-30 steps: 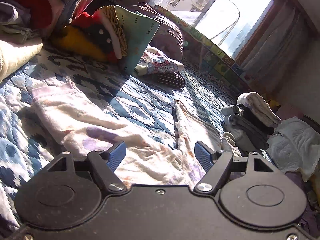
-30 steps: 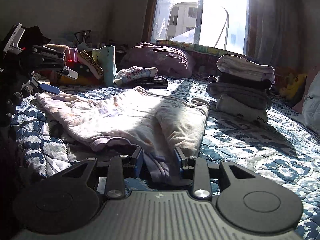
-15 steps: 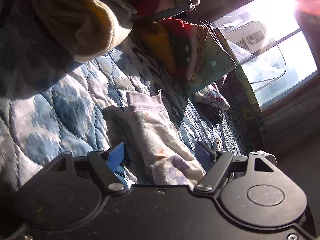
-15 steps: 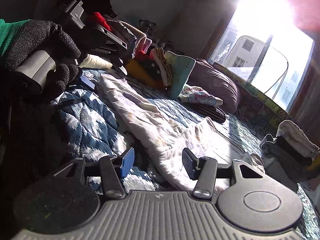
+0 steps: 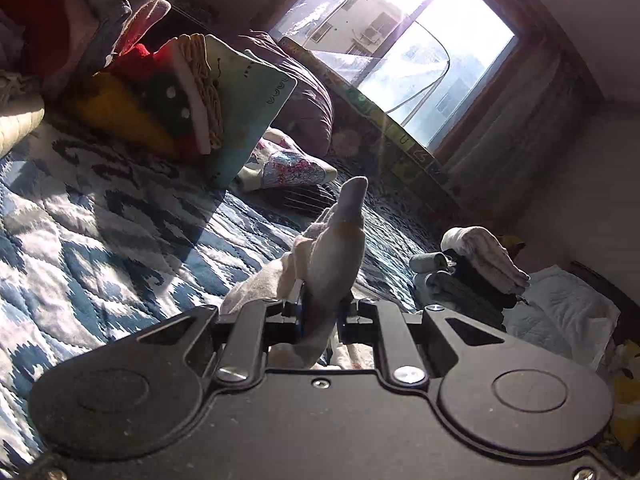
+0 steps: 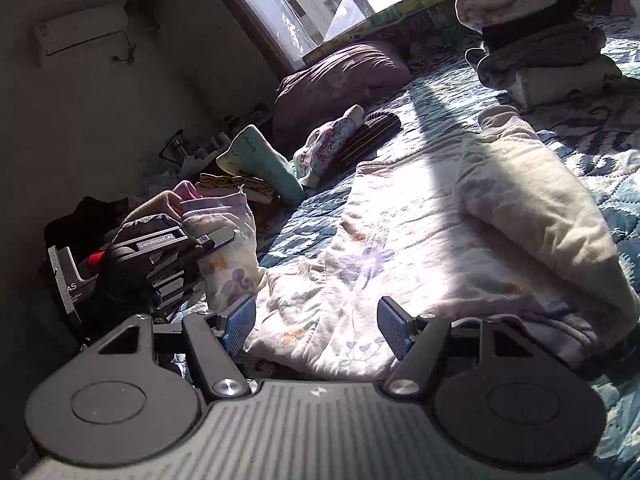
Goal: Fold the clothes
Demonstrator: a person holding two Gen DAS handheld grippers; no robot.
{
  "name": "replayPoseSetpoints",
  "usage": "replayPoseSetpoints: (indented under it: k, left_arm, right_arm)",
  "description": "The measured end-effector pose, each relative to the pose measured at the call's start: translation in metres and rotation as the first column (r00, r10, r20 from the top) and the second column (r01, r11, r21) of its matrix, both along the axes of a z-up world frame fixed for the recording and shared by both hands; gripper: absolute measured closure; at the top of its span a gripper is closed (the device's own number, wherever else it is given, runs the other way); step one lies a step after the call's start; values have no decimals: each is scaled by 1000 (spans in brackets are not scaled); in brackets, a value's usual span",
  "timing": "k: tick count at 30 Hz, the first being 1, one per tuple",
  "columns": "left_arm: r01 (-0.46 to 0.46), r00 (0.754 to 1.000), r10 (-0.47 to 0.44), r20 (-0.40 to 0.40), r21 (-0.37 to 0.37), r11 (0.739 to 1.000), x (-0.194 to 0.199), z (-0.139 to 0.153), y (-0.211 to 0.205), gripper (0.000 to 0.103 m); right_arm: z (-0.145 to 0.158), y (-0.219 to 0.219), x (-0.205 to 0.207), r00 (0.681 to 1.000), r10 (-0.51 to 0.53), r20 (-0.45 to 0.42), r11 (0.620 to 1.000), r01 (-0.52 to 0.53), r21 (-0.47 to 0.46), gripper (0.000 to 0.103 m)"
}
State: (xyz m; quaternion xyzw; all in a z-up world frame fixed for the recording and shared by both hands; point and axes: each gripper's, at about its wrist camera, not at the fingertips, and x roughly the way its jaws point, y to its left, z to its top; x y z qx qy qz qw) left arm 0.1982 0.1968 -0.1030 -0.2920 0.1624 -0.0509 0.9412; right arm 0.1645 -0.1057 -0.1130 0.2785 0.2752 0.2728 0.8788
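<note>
while your left gripper (image 5: 320, 316) has its jaws clamped on the cuffed end of the pale floral garment (image 6: 400, 248) and holds that end raised off the blue patterned quilt (image 5: 100, 216), the rest of the garment lies spread on the bed in the sunlight with its right side already folded over. your right gripper (image 6: 316, 328) sits low at the garment's near edge with its jaws open, the cloth between the blue pads (image 6: 394, 326). farther right, a stack of folded clothes (image 6: 532, 40) stands by the window.

Garment (image 5: 336, 264) between fingertips (image 5: 294, 308) hidden
</note>
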Motion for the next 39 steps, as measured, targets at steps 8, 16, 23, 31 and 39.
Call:
replayPoseSetpoints:
  k: [8,16,23,31,39]
  left_arm:
    - [251,968,-228,-106,353,901,21,-17,-109,90]
    - [362,932,-346,-109,230,903,5,-9,-82,43]
    - [131,991,-129,-29,77,988,-16,-2,0,41]
    - [125,991,-124,-39,11,992,-21,-9,21,40]
    - [114,993,-115,-22,-43,993,-21,-8,28,40]
  right_arm:
    - [-18,-45,27,990,-95,-103,980,111,168,29]
    - [-37,-27,49,976,-52,-211,962,106,251,25]
    - [-29,12,60,975,-100,-199,990,118,79,29]
    - [-48,7,43,895,-234,-380,919,331,215,41]
    - [-54,25,62,877,-243,-414,900,363,241,40]
